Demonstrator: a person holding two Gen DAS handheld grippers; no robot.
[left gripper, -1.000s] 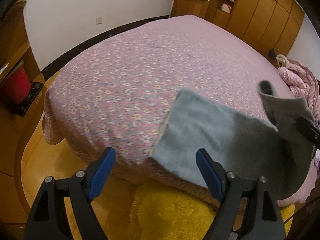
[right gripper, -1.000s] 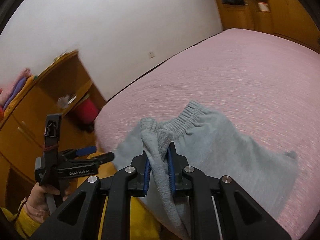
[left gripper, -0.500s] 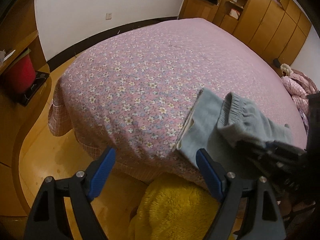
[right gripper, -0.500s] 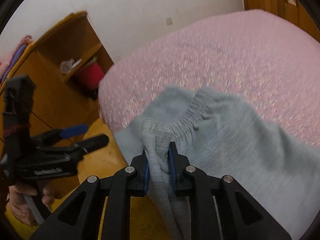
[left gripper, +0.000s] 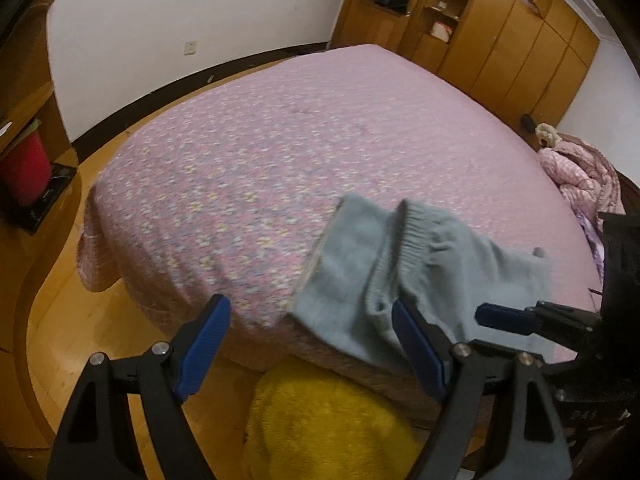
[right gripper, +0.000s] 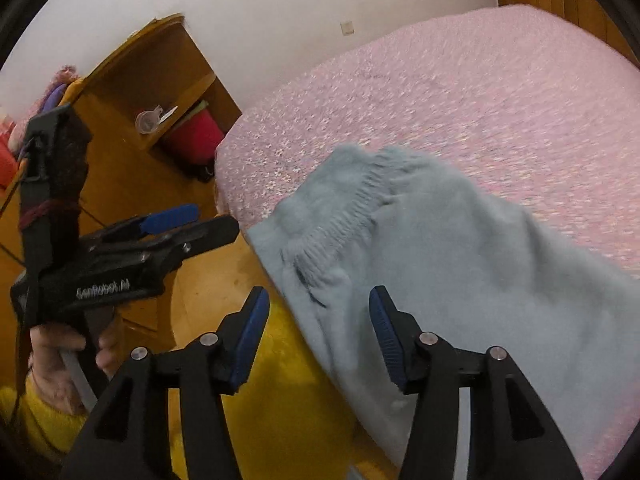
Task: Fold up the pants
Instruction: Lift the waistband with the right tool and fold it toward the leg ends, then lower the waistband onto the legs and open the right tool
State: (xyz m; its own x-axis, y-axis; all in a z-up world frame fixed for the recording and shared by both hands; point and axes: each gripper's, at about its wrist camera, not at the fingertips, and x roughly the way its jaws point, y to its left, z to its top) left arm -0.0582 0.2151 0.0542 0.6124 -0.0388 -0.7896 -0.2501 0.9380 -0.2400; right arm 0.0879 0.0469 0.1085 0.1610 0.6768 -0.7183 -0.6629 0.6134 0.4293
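Grey-blue pants [left gripper: 420, 272] lie folded over at the near corner of the pink flowered bed [left gripper: 280, 160], the ribbed waistband [left gripper: 412, 236] on top. They also show in the right wrist view [right gripper: 440, 248]. My left gripper [left gripper: 308, 344] is open and empty, held off the bed's edge to the left of the pants; it also shows in the right wrist view [right gripper: 188, 220]. My right gripper [right gripper: 316, 332] is open and empty, just in front of the pants' near edge; its fingers also show in the left wrist view [left gripper: 504, 314].
A yellow fuzzy garment [left gripper: 328, 424] on the person fills the foreground below the bed's edge. A wooden shelf unit with a red bin [right gripper: 196, 136] stands at the left. Wooden wardrobes [left gripper: 500, 40] line the far wall. A pink quilted jacket [left gripper: 580, 176] lies at the right.
My right gripper has opened and let go of the waistband, which now lies on the pants. The pants have settled onto the bed. My left gripper has stayed open.
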